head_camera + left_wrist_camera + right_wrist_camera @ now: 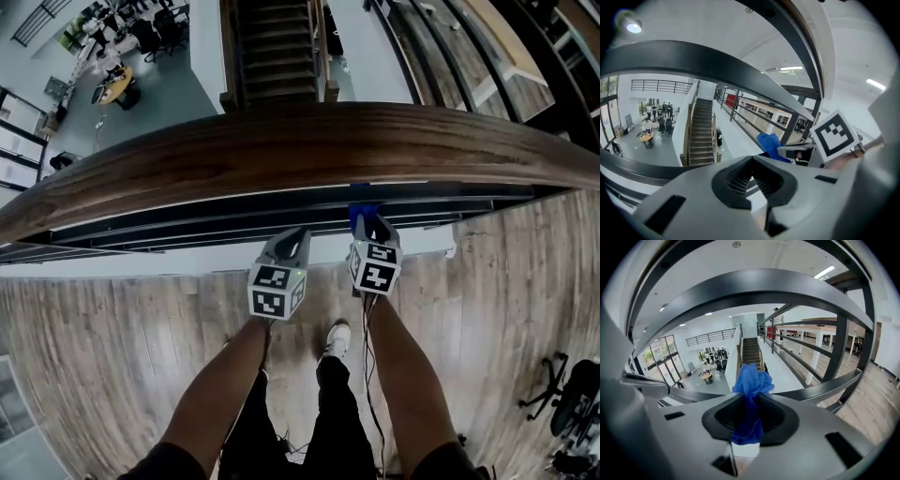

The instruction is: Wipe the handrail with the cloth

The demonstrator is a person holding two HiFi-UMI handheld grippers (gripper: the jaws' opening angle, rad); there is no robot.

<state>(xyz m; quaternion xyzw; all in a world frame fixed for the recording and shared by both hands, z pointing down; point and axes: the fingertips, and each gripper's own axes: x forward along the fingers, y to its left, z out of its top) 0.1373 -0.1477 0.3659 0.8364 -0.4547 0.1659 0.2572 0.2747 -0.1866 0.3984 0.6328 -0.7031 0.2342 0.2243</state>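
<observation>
Wooden floor lies nearest us, then both claws below the handrail. Our left claw is closed on nothing; our right claw pinches the blue cloth, short of the rail. Only the right gripper view shows that pinch plainly; only the head view shows the rail's wooden top. Beyond opens the atrium: we fear a slack grip while rubbing could drop the cloth there.

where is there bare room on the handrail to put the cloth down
The handrail top is bare along its whole visible length. Bare floor lies left of the left gripper. It is crowded just below the handrail: the left gripper and the right gripper, shut on the cloth, sit side by side.
</observation>
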